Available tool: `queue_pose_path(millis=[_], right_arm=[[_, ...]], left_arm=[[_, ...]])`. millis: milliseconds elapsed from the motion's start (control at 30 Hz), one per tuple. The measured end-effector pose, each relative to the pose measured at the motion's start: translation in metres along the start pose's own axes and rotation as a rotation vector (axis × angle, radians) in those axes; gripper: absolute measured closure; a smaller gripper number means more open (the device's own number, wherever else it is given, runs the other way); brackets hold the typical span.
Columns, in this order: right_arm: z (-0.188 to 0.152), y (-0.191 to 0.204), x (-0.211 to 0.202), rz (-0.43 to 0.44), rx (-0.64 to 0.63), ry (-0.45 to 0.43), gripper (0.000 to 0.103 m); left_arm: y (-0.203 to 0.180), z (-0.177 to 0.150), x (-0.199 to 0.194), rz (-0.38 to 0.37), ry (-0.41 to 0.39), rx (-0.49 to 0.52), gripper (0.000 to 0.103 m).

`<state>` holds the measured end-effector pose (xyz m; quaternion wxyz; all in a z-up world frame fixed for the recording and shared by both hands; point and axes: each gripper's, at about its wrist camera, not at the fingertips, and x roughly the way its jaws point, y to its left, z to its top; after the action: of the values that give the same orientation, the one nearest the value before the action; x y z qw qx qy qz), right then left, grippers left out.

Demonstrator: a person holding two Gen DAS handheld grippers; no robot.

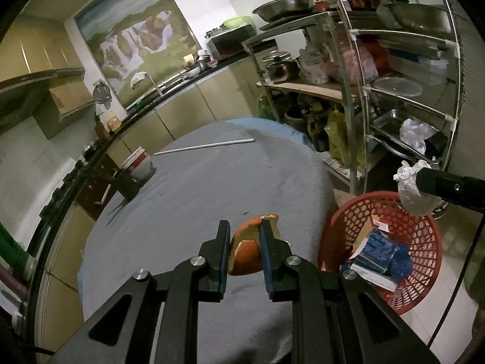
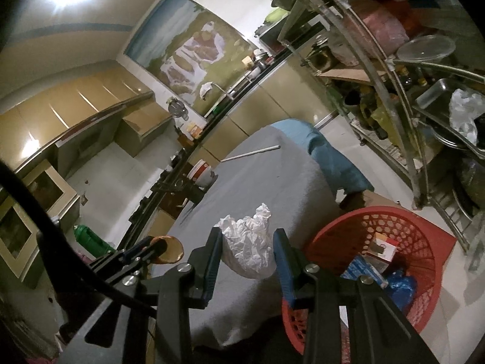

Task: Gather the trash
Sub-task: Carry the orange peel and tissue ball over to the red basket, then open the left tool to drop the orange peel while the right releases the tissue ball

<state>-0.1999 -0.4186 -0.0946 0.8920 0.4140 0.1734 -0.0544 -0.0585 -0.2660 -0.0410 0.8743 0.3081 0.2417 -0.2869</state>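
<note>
My left gripper (image 1: 245,226) is shut on a piece of orange peel (image 1: 247,250) and holds it above the grey table (image 1: 188,200). My right gripper (image 2: 249,232) is shut on a crumpled white paper wad (image 2: 250,248), above the table's right edge. The wad also shows in the left wrist view (image 1: 413,188), above the red plastic basket (image 1: 421,261). The basket (image 2: 342,233) stands on the floor right of the table and holds a blue packet (image 1: 379,250) and a small box (image 2: 383,248). The left gripper with the peel (image 2: 169,250) shows at left in the right wrist view.
A red and white paper cup (image 1: 138,162) and a white stick (image 1: 206,146) lie at the table's far side. A metal rack (image 1: 394,91) with pans and bags stands beyond the basket. A kitchen counter (image 1: 169,94) runs along the back wall.
</note>
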Motion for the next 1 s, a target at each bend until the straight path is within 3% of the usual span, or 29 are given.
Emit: queue_pose_path(millis=[433, 800, 1000], right_arm=[[-0.003, -0.044, -0.027, -0.106, 0.078, -0.018, 0.066], [-0.011, -0.069, -0.021, -0.171, 0.131, 0.011, 0.065], [-0.013, -0.077, -0.014, -0.192, 0.175, 0.021, 0.062]], left_arm=[[-0.026, -0.006, 0.010, -0.241, 0.015, -0.039, 0.083], [-0.052, -0.020, 0.026, -0.392, 0.058, -0.049, 0.083], [-0.068, -0.026, 0.033, -0.480, 0.073, -0.033, 0.072]])
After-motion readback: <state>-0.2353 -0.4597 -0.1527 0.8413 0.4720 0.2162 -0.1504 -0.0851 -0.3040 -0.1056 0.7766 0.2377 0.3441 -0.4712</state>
